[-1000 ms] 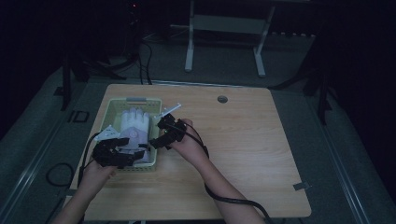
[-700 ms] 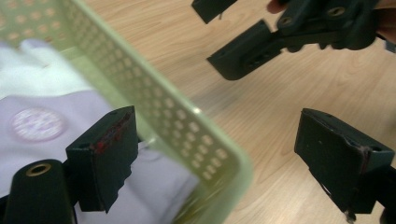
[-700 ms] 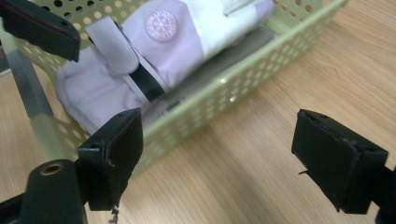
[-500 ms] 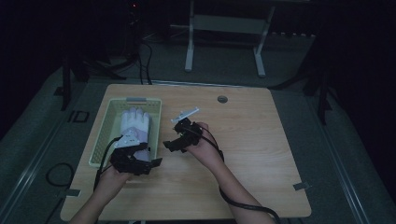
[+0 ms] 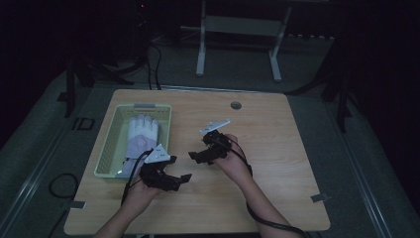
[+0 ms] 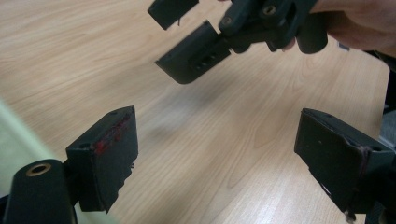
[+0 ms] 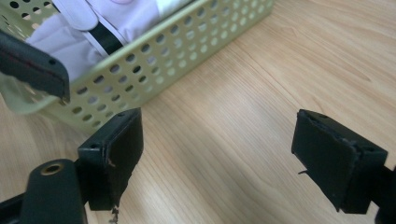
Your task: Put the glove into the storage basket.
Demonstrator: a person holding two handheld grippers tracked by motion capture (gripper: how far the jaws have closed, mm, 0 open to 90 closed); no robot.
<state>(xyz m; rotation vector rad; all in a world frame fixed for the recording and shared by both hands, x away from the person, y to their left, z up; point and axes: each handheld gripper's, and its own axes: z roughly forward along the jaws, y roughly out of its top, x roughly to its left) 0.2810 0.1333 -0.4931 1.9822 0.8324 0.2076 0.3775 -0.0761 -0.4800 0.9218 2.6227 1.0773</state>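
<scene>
Standing on a grey floor in a dark room, the light wooden table (image 5: 297, 163) carries at its left a pale green perforated basket (image 5: 111, 148), and no writing can be read anywhere. Inside the basket lies a white glove (image 5: 141, 136) with a lilac patch and a black band, fingers pointing away from the person. Just right of the basket, the left gripper (image 5: 181, 179) and then the right gripper (image 5: 197, 156) hover over bare wood, both with jaws wide apart and empty.
</scene>
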